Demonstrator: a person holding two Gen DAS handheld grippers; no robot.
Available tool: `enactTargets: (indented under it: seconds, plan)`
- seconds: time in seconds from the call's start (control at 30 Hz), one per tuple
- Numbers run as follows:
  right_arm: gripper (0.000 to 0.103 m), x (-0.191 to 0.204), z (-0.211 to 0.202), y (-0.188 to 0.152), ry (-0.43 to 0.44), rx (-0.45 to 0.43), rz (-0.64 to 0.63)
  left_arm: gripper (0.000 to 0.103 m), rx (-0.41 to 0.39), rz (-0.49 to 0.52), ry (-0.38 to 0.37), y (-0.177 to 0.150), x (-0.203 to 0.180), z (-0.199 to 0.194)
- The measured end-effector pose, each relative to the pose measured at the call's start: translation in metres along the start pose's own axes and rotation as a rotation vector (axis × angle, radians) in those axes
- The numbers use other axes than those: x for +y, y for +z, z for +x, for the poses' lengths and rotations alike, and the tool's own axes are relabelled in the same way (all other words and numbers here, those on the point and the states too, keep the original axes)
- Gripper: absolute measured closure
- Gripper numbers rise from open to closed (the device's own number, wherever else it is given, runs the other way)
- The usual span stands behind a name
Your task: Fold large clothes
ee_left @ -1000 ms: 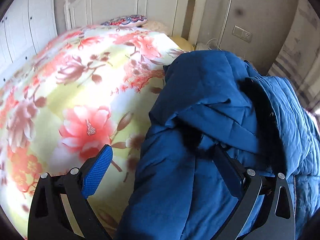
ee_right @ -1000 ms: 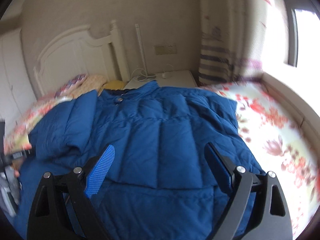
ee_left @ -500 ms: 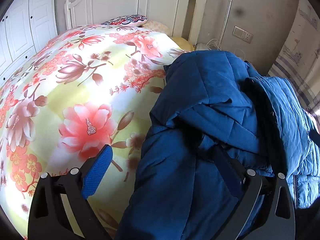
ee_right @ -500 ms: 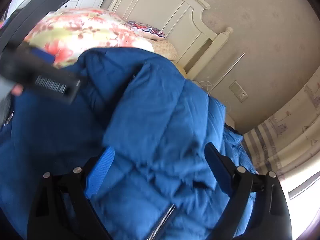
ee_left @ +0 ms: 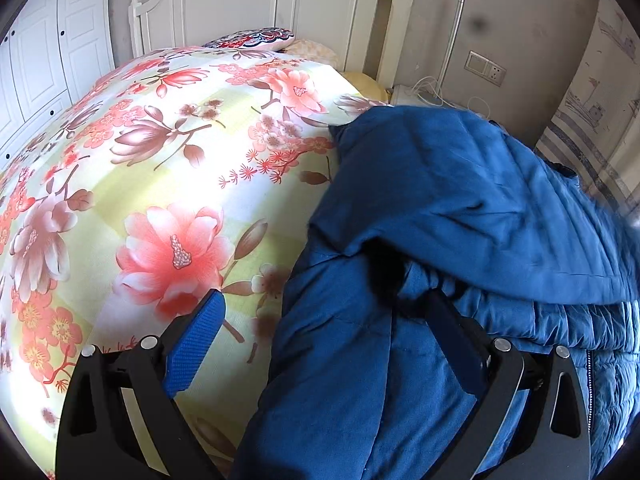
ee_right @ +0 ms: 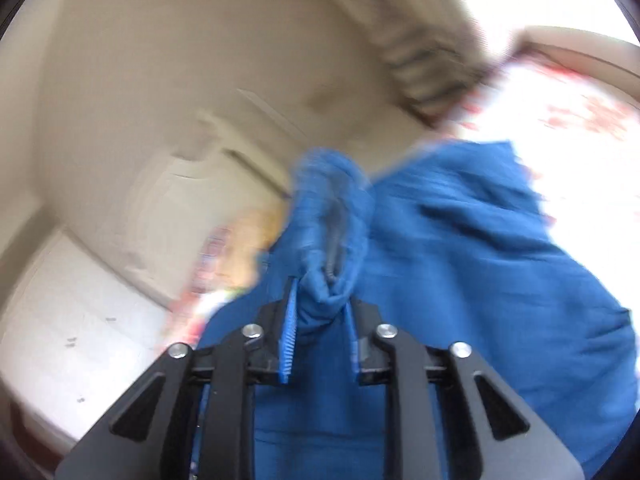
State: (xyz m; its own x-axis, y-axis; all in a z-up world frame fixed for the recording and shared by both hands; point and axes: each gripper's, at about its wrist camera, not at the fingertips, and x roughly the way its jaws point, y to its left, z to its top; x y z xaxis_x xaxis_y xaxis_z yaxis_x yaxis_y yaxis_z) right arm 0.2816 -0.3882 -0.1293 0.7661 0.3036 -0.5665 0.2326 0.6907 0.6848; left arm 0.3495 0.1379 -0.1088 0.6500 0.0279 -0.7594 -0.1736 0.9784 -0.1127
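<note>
Blue puffer jacket point(ee_left: 432, 208) half-folded on the floral bedspread point(ee_left: 160, 168)

Right gripper point(ee_right: 322, 316), jaws just closed, pinches a bunched zipper edge (blurred); left gripper point(ee_left: 320, 344) gapes wide, holding nothing. Best carry the fold across slowly, keeping layers aligned.

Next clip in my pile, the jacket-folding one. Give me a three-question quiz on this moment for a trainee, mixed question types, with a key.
1. True or false: the right gripper is clamped on a bunched fold of the blue padded jacket.
2. Multiple choice: the left gripper is (A) shut on the pillow, (B) open, one finger over the floral bedspread and the other at the jacket, (C) out of view.
3. Fill in: behind the bed stands a white ____.

Key:
1. True; its jaws have just been closing and fabric with a zipper is pinched between the pads.
2. B
3. headboard
</note>
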Motion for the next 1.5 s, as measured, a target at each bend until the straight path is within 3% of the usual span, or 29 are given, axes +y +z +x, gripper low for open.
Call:
enactTargets:
  seconds: [0.07, 0.13, 0.2, 0.27, 0.33, 0.37, 0.4, 0.53, 0.63, 0.77, 0.83, 0.93, 0.97, 1.03, 1.1, 1.17, 1.23, 1.33, 1.43, 1.47, 1.5]
  plan:
    - [0.049, -0.015, 0.007, -0.005, 0.049, 0.026, 0.045, 0.004, 0.000, -0.001, 0.001, 0.000, 0.000, 0.000]
    - [0.047, -0.014, 0.009, -0.008, 0.055, 0.019, 0.039, 0.004, 0.001, -0.002, 0.000, 0.000, 0.001, 0.000]
    - [0.038, -0.008, 0.009, -0.006, 0.065, 0.017, 0.020, 0.004, 0.001, -0.001, 0.000, 0.000, 0.001, 0.000]
    - [0.038, -0.002, 0.016, -0.005, 0.048, 0.024, 0.007, 0.004, 0.001, 0.000, 0.002, 0.000, 0.000, 0.000]
    - [0.050, 0.001, 0.020, 0.000, 0.026, 0.043, -0.024, 0.004, 0.001, 0.002, 0.005, 0.000, 0.001, 0.000]
    - [0.071, 0.005, 0.022, -0.001, 0.030, 0.063, -0.041, 0.004, 0.001, 0.002, 0.006, -0.001, 0.001, -0.001]
    - [0.080, 0.008, 0.018, 0.000, 0.046, 0.060, -0.048, 0.004, 0.001, 0.002, 0.007, -0.001, 0.001, -0.001]
    - [0.085, 0.038, -0.028, -0.006, 0.133, -0.046, -0.162, 0.004, 0.000, 0.006, 0.013, -0.001, 0.001, -0.002]
    - [0.085, 0.032, -0.053, -0.004, 0.137, -0.083, -0.145, 0.004, 0.002, 0.008, 0.015, -0.001, 0.000, -0.002]
    - [0.085, -0.007, -0.026, -0.013, -0.021, 0.020, -0.086, 0.004, 0.006, 0.007, 0.014, -0.001, 0.001, -0.001]
    - [0.085, -0.024, -0.020, -0.019, -0.018, 0.039, -0.018, 0.004, 0.005, 0.008, 0.014, -0.002, 0.001, -0.001]
    - [0.083, -0.012, -0.025, -0.018, -0.055, 0.036, -0.055, 0.004, 0.007, 0.002, 0.010, -0.001, 0.002, -0.001]
    - [0.075, -0.005, -0.028, -0.017, -0.090, 0.033, -0.074, 0.004, 0.009, 0.002, 0.010, -0.001, 0.002, -0.001]
    - [0.061, 0.014, -0.050, -0.014, -0.196, -0.069, -0.117, 0.004, 0.008, 0.002, 0.011, -0.002, 0.002, -0.001]
    - [0.045, 0.037, -0.071, -0.014, -0.238, -0.189, -0.216, 0.004, 0.009, 0.002, 0.011, -0.001, 0.002, -0.001]
    - [0.040, 0.073, -0.073, -0.016, -0.236, -0.222, -0.359, 0.004, 0.008, 0.002, 0.012, -0.001, 0.002, -0.001]
    - [0.040, 0.104, -0.057, -0.020, -0.234, -0.187, -0.506, 0.004, 0.009, 0.001, 0.010, -0.001, 0.002, -0.001]
    - [0.039, 0.121, -0.027, -0.026, -0.274, -0.131, -0.611, 0.004, 0.009, -0.002, 0.007, -0.001, 0.002, -0.001]
    - [0.038, 0.103, 0.013, -0.027, -0.392, -0.015, -0.625, 0.004, 0.010, -0.005, 0.004, -0.002, 0.002, -0.001]
    - [0.037, 0.087, 0.031, -0.030, -0.436, 0.059, -0.617, 0.004, 0.011, -0.006, 0.002, -0.002, 0.002, -0.001]
    - [0.036, 0.075, 0.039, -0.035, -0.429, 0.078, -0.628, 0.004, 0.012, -0.008, 0.000, -0.002, 0.003, 0.000]
